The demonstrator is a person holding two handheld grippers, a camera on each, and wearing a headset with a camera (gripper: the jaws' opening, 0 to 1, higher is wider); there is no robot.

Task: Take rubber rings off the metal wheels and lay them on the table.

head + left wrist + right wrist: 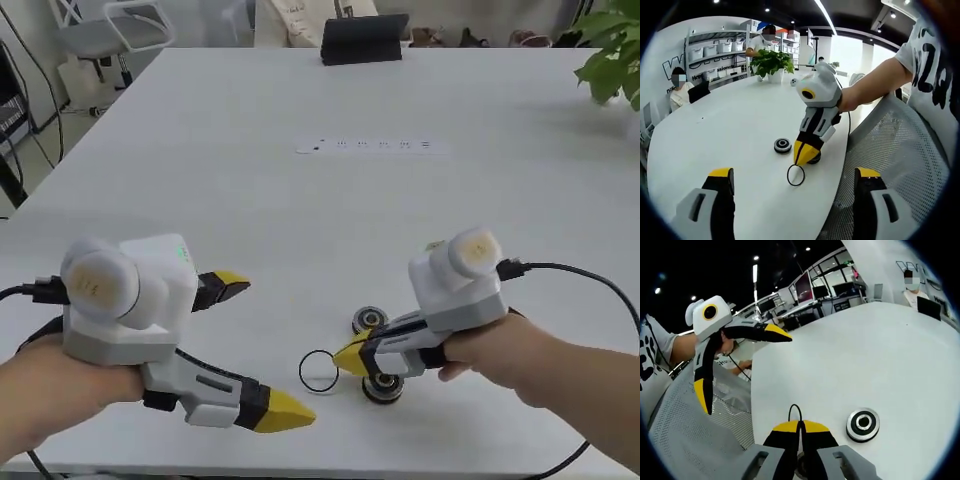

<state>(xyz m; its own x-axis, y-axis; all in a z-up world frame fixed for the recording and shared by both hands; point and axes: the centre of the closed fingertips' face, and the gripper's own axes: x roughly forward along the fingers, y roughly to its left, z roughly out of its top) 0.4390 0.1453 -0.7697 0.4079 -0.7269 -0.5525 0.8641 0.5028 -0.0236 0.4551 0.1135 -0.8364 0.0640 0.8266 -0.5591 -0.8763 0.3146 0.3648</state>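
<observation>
White and smooth, the tabletop (300,200) stretches wide under both tools. At the near edge the left gripper (265,346) hovers with its yellow-tipped jaws spread far apart, holding nothing. Just right of it a thin black rubber ring (318,370) lies as an open loop on the table, one edge pinched between the closed jaws of the right gripper (345,358). A round metal wheel (369,320) with a dark rim sits just beyond that gripper, and a second wheel (383,387) sits beneath it.
</observation>
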